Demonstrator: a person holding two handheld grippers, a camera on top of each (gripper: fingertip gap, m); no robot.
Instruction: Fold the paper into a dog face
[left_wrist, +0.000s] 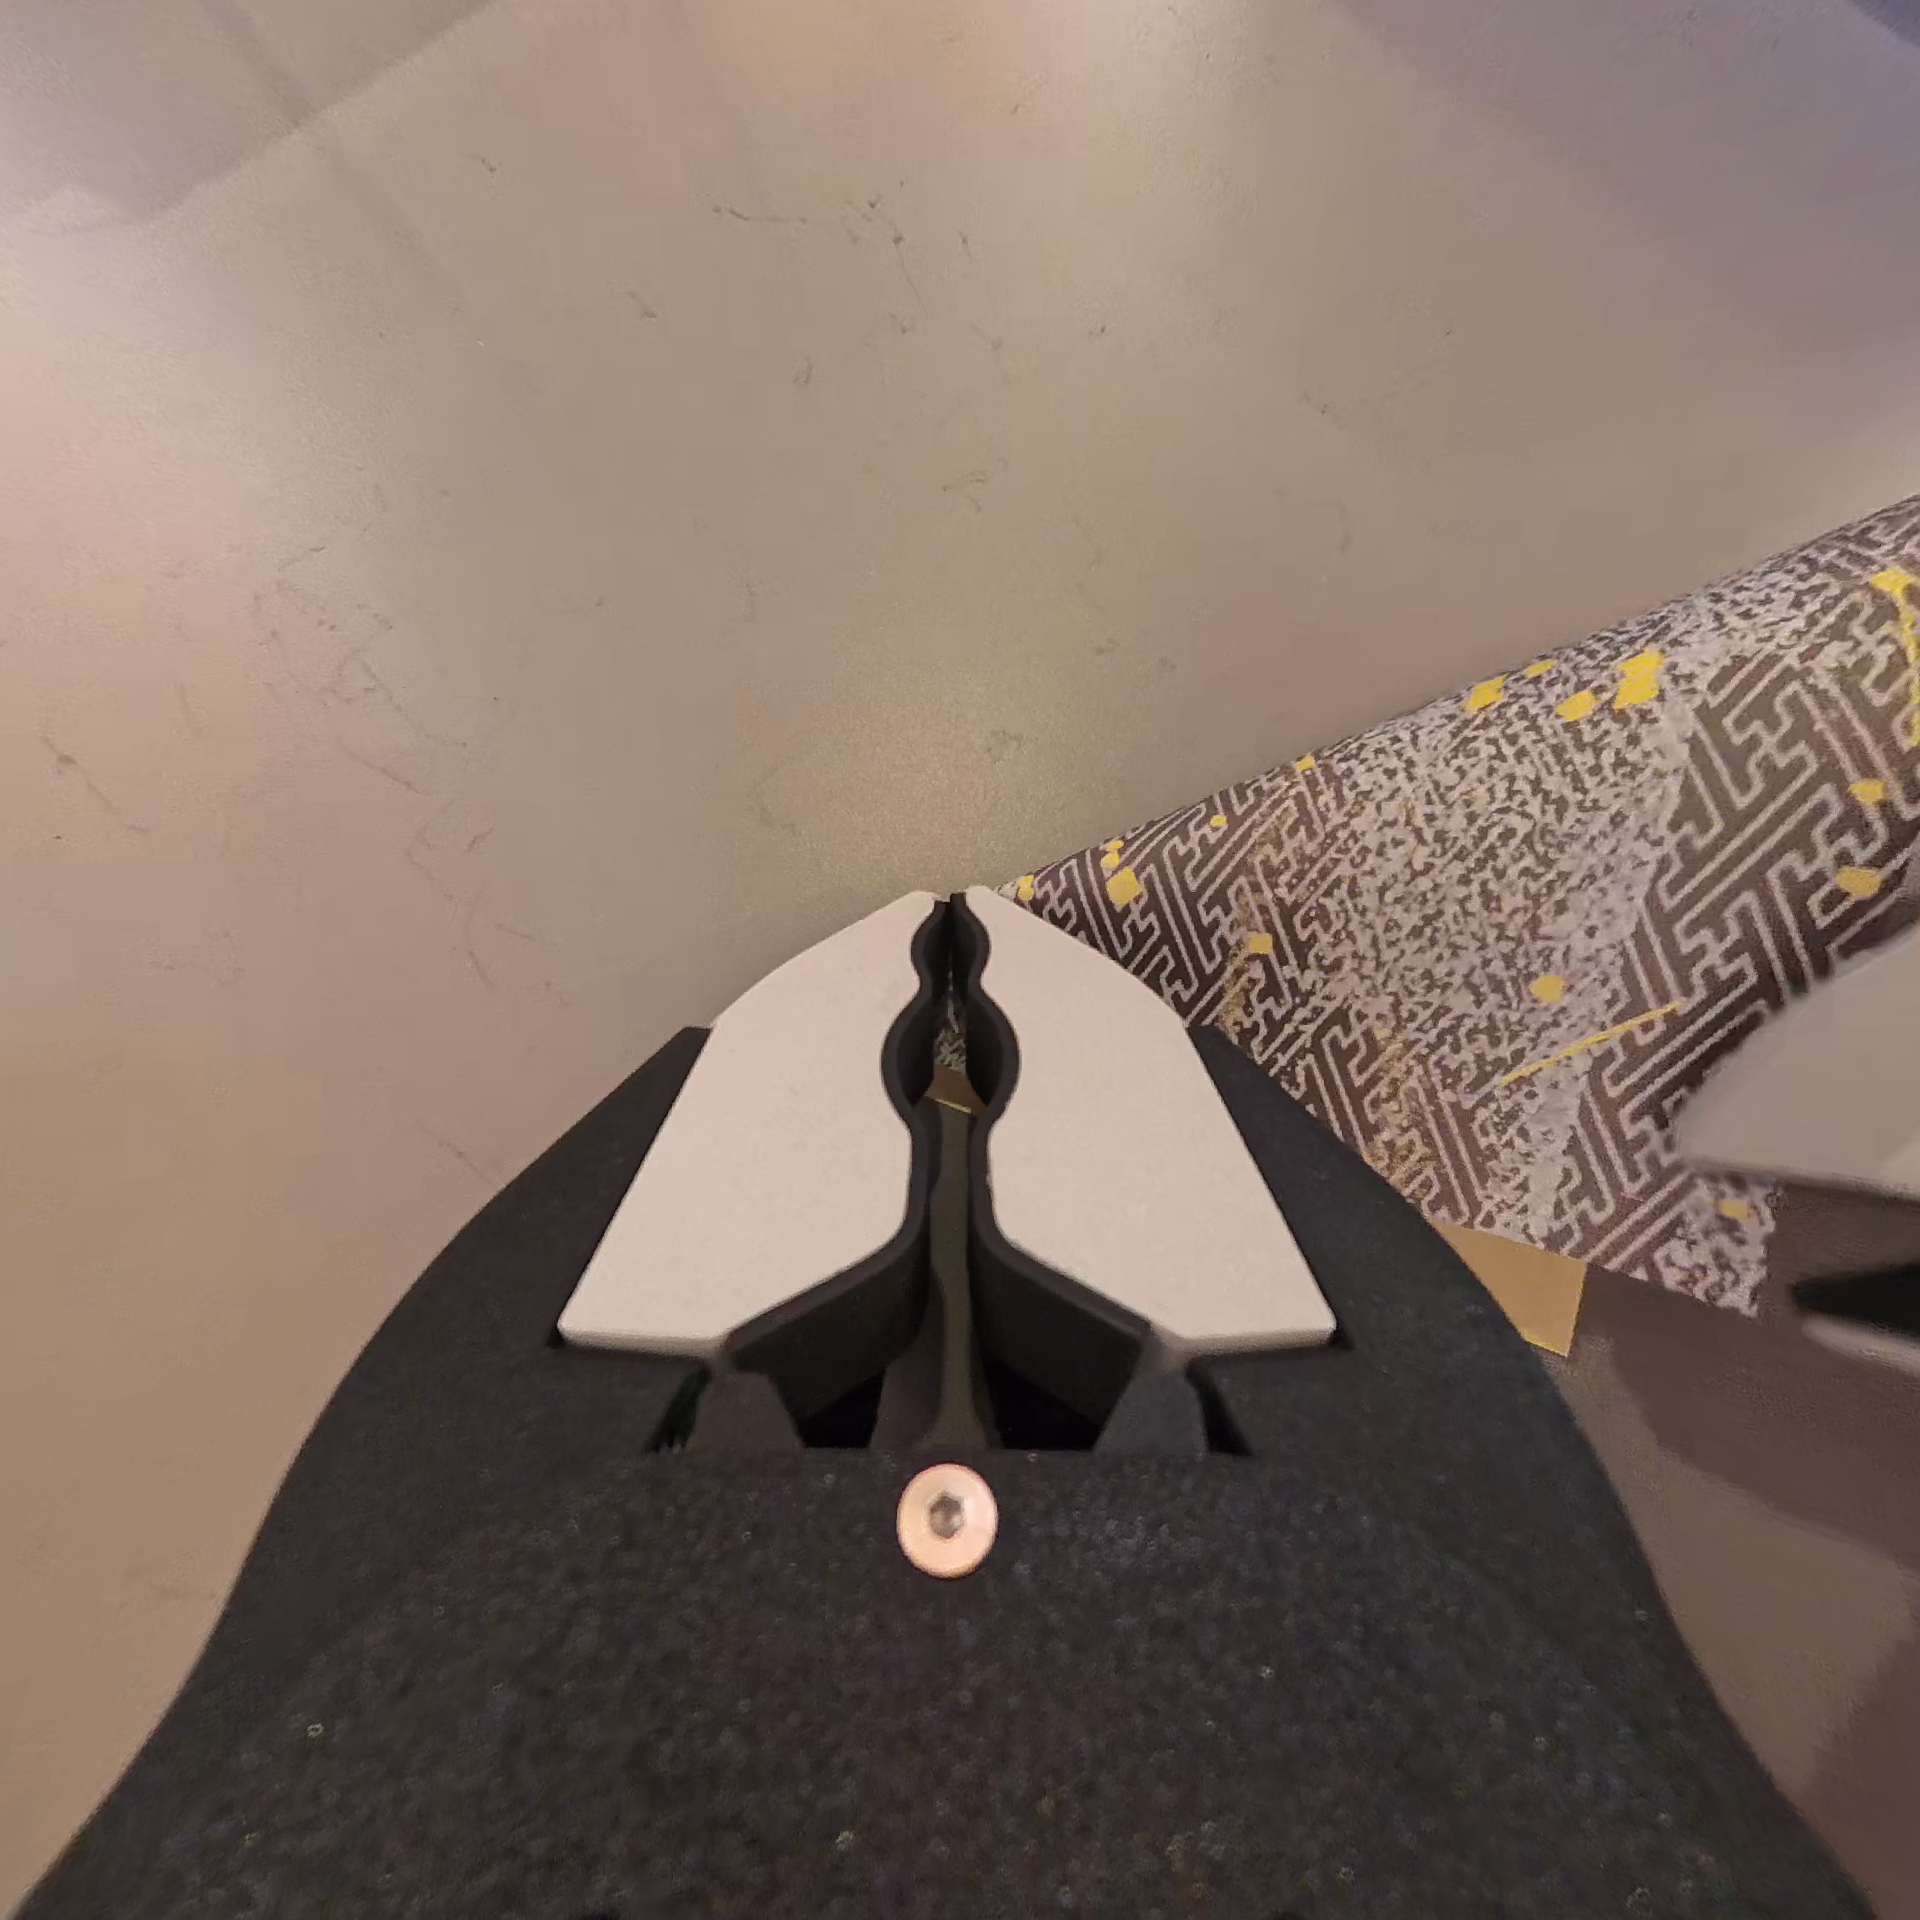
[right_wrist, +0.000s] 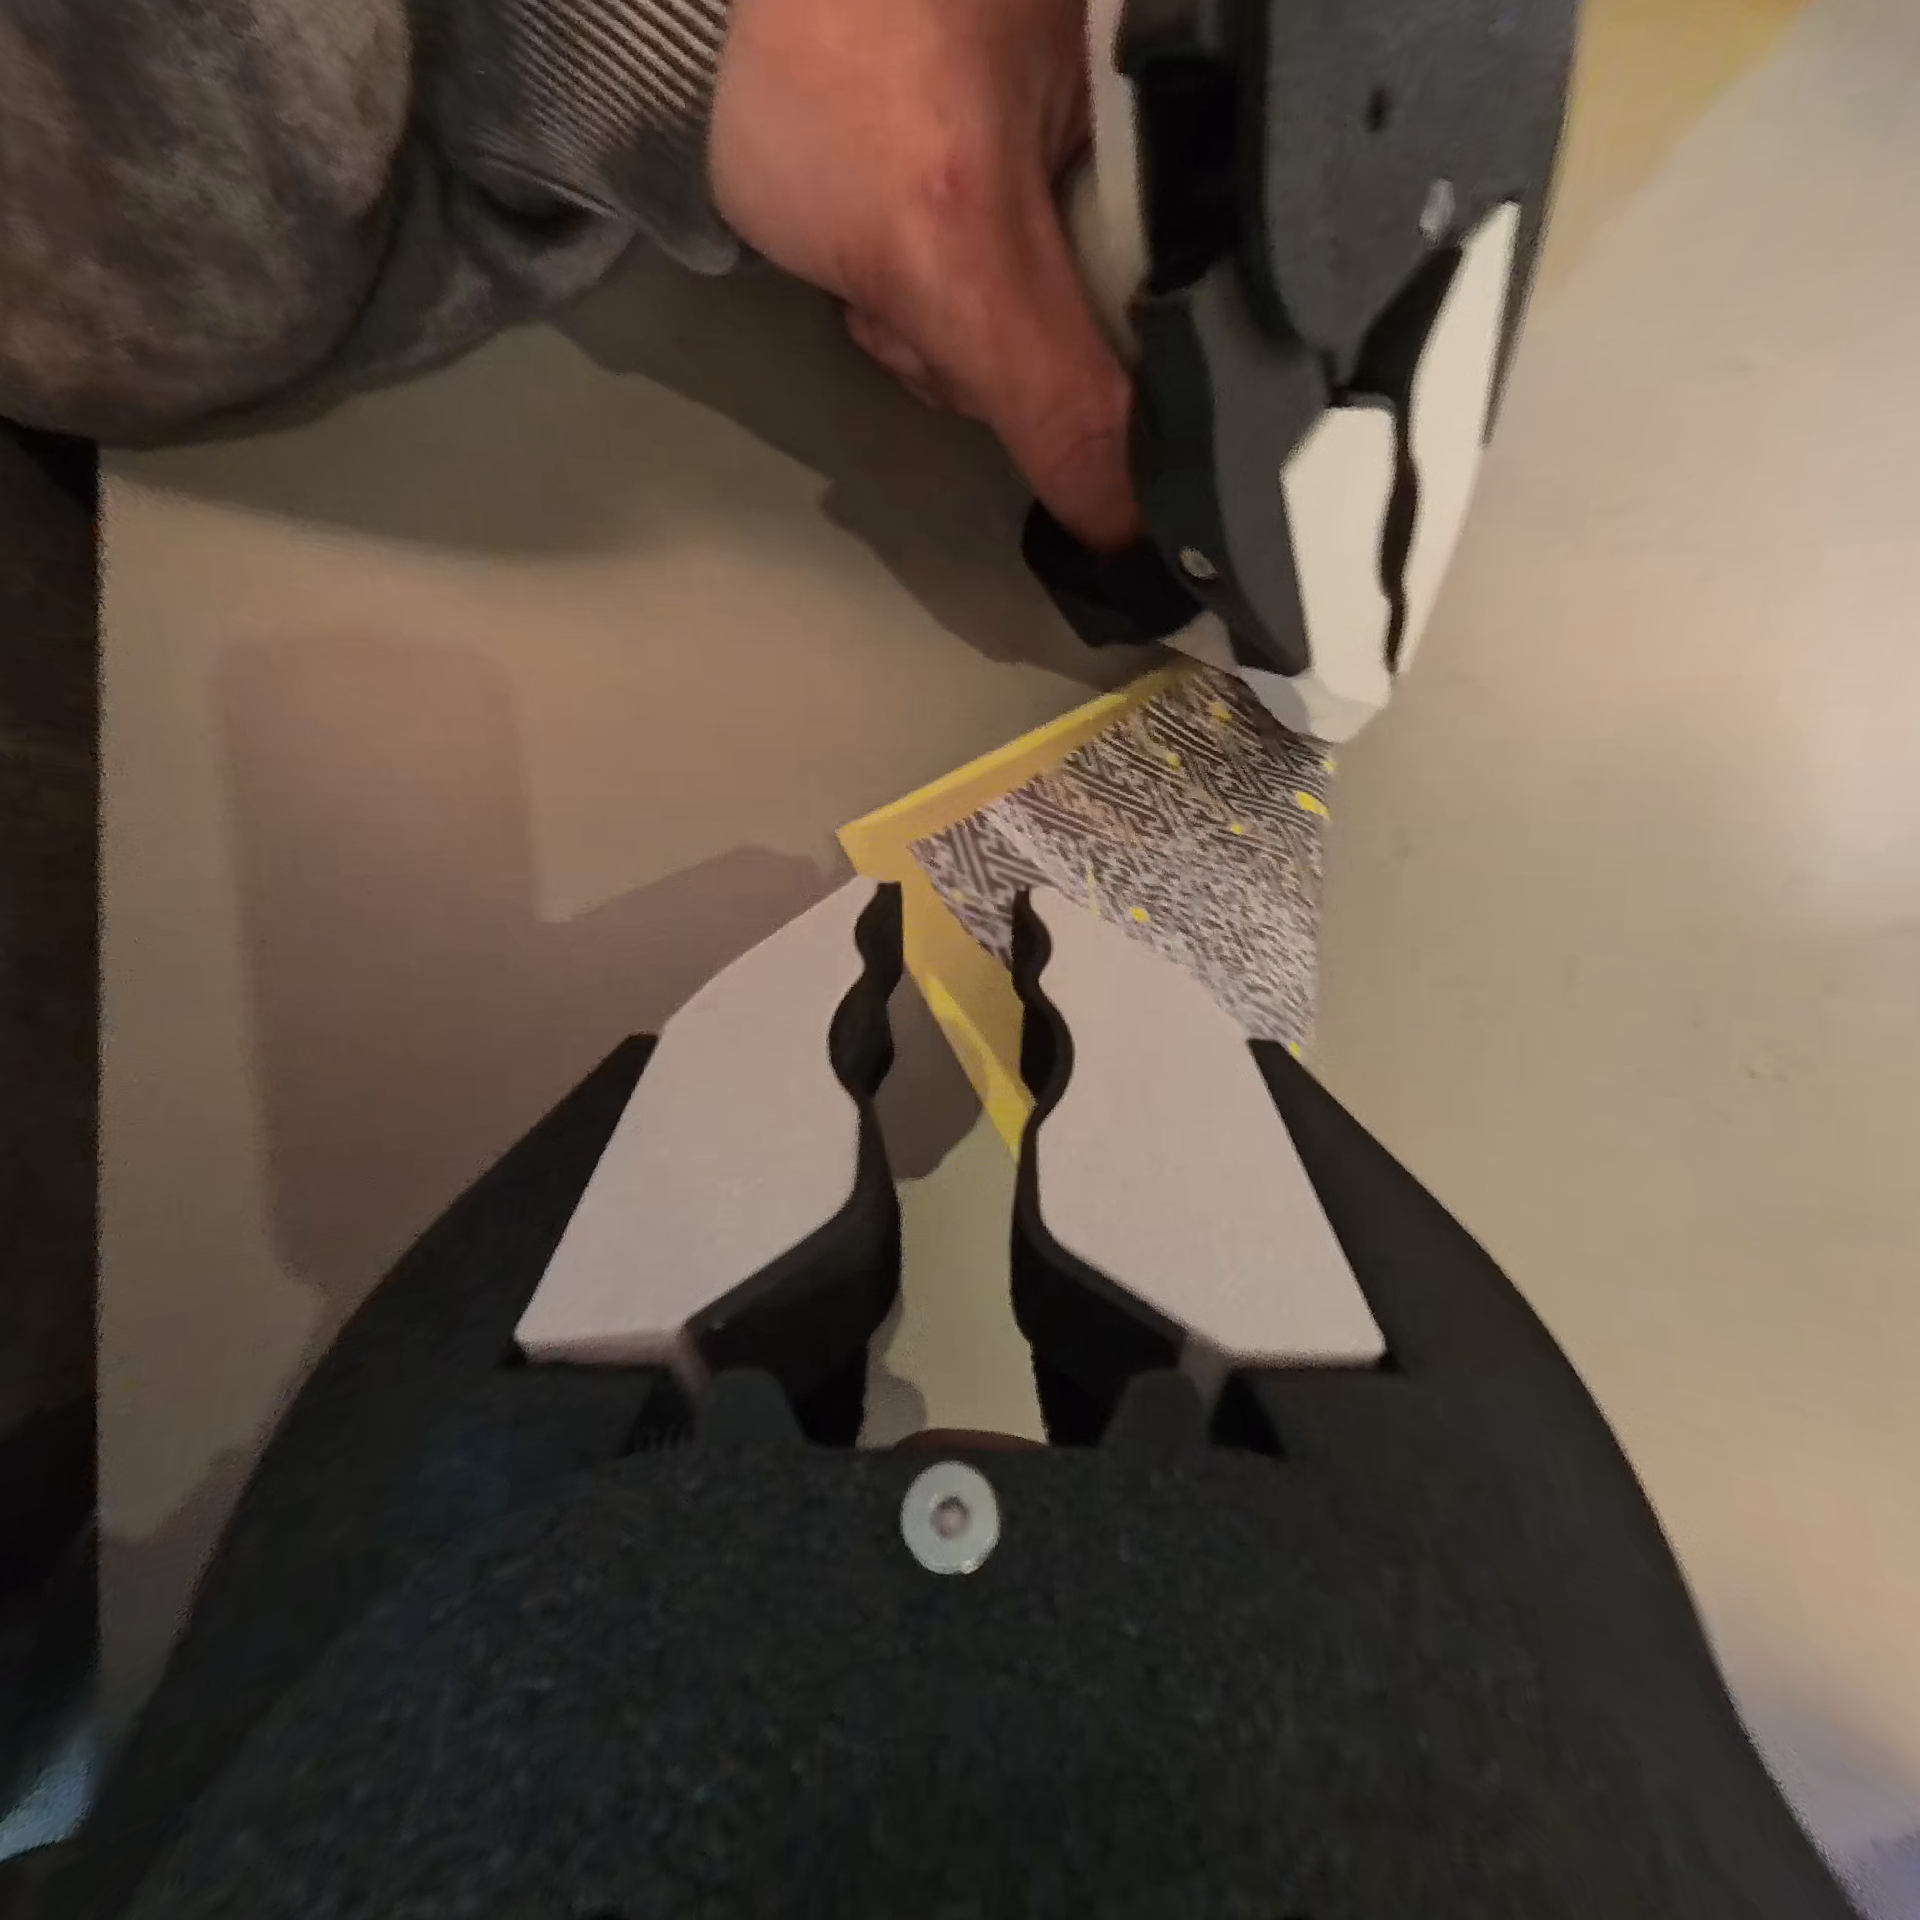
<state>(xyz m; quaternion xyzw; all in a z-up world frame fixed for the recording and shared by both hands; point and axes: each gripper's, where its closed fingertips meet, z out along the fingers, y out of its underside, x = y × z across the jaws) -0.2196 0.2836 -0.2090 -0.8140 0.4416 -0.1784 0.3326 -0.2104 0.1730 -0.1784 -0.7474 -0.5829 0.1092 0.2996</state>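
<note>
Your left hand-held gripper (left_wrist: 951, 914) is clenching one corner of the paper (left_wrist: 1475, 956): its two pale fingers (left_wrist: 800, 1122) are meeting at the tips, and a sliver of patterned sheet is showing in the narrow slot between them. From that pinch the paper is spreading away to the right of the fingers, grey maze pattern with yellow flecks facing up and one plain golden strip peeking out from under its near edge.

You are holding your right hand-held gripper (right_wrist: 951, 904) released, its two fingers (right_wrist: 1164, 1164) standing apart with a clear gap between them. One yellow folded edge of the paper (right_wrist: 1164, 842) is running through that gap, and the pictures do not show whether the inner faces are touching it. The patterned face is lying just ahead of the right finger's tip and to its right.

I am counting one sheet, folded into a roughly triangular shape, with two yellow borders meeting at a corner just ahead of your right gripper's left fingertip. Its far corner is sitting under the tip of your left hand-held gripper (right_wrist: 1340, 707), which is coming in from ahead and to the right, tilted steeply down onto the counter (right_wrist: 1662, 727). One hand (right_wrist: 935, 239) in a grey ribbed sleeve (right_wrist: 582, 135) is gripping that tool, one finger pressing its black trigger (right_wrist: 1091, 582).

One scuffed beige counter is carrying the paper.
</note>
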